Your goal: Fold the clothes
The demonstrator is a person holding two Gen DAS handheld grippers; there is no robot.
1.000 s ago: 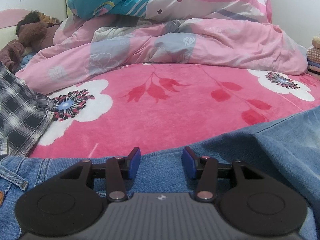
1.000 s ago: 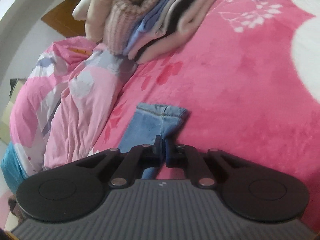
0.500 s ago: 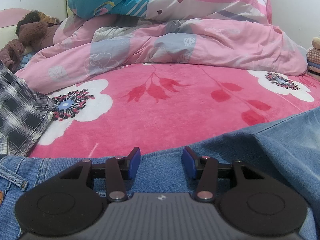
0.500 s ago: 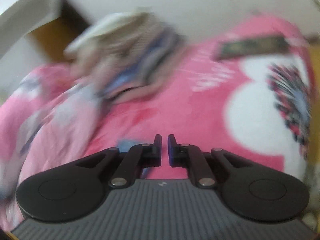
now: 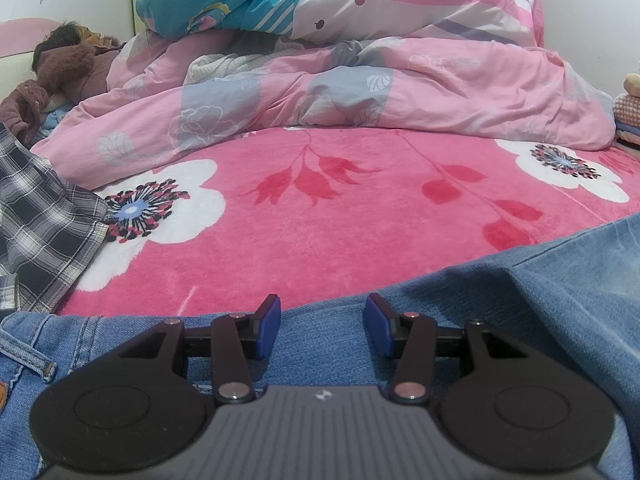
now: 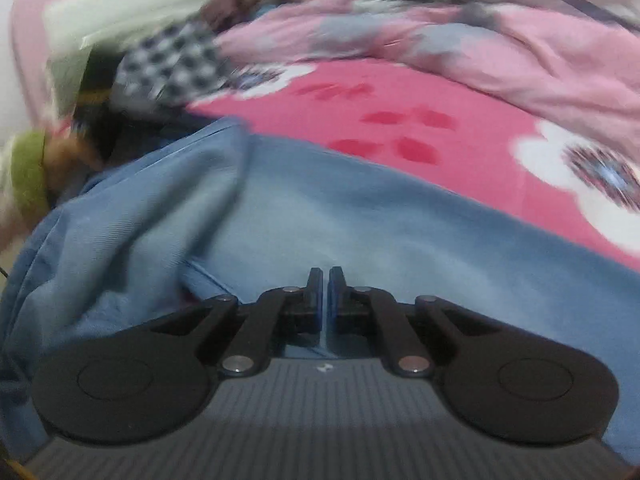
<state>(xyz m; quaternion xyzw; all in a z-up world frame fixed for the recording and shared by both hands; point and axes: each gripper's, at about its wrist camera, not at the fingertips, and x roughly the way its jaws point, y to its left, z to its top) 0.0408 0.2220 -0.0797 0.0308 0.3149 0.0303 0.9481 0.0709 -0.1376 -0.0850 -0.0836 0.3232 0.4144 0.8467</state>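
Note:
Blue jeans (image 5: 540,288) lie spread on the pink flowered blanket (image 5: 320,240). My left gripper (image 5: 322,312) rests low over the jeans near the waistband, open, with only flat denim below its blue pads. In the blurred right wrist view the jeans (image 6: 360,216) fill the middle, creased at the left. My right gripper (image 6: 325,276) hovers over them, shut, with nothing seen pinched between its fingers. A black-and-white plaid shirt (image 5: 36,216) lies at the left edge, and the plaid shirt (image 6: 176,60) also shows beyond the jeans.
A crumpled pink quilt (image 5: 360,92) is heaped across the back of the bed, with a teal cover on top. A brown furry coat (image 5: 60,68) lies at the far left. Folded clothes (image 5: 628,116) are stacked at the right edge.
The right gripper swung fast from the jeans leg end and folded pile over to the jeans' wide part, rolling level. Its jaws parted slightly and shut again. The left gripper stayed still.

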